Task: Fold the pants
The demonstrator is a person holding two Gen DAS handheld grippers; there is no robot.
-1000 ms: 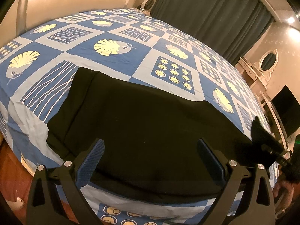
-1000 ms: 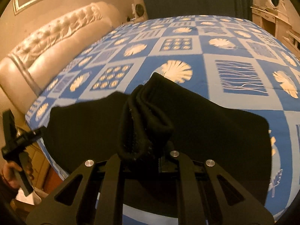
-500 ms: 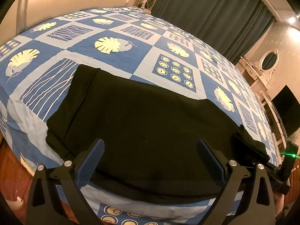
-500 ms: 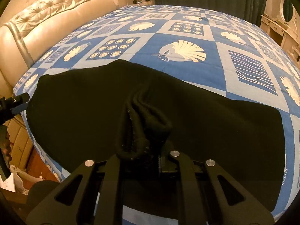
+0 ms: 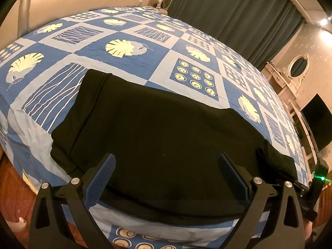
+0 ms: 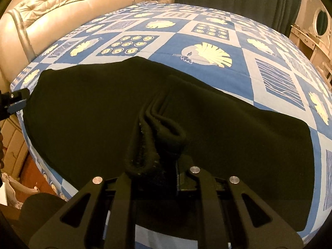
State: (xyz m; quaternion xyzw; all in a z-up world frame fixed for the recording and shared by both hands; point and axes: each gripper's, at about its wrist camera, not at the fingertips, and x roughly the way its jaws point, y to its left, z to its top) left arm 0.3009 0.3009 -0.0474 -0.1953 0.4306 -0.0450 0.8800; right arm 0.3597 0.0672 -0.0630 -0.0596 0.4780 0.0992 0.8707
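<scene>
The black pants lie spread across the near edge of the bed, already doubled over once by the look of the layered edge on my left side, and they overhang the mattress edge slightly toward me. My right gripper has a bunched ridge of the fabric between its fingers; the jaws are just beginning to open, but the cloth is still pinched there and stands up in a thick roll in front of the camera. I judge this to be the moment of laying down a carried edge, so the thing to get right is the release: I should let the fold settle flat on the layer beneath before the fingers part fully, and then draw the gripper straight back toward me, not upward, so the pads do not drag the roll out of line. My left gripper hangs over the near hem with its fingers spread wide and nothing between them; it touches no cloth that I can see. It would do well to press or smooth the near edge while the right lets go, since soft knit like this tends to creep. The ridge near my right fingers may stay puckered and will want flattening.
</scene>
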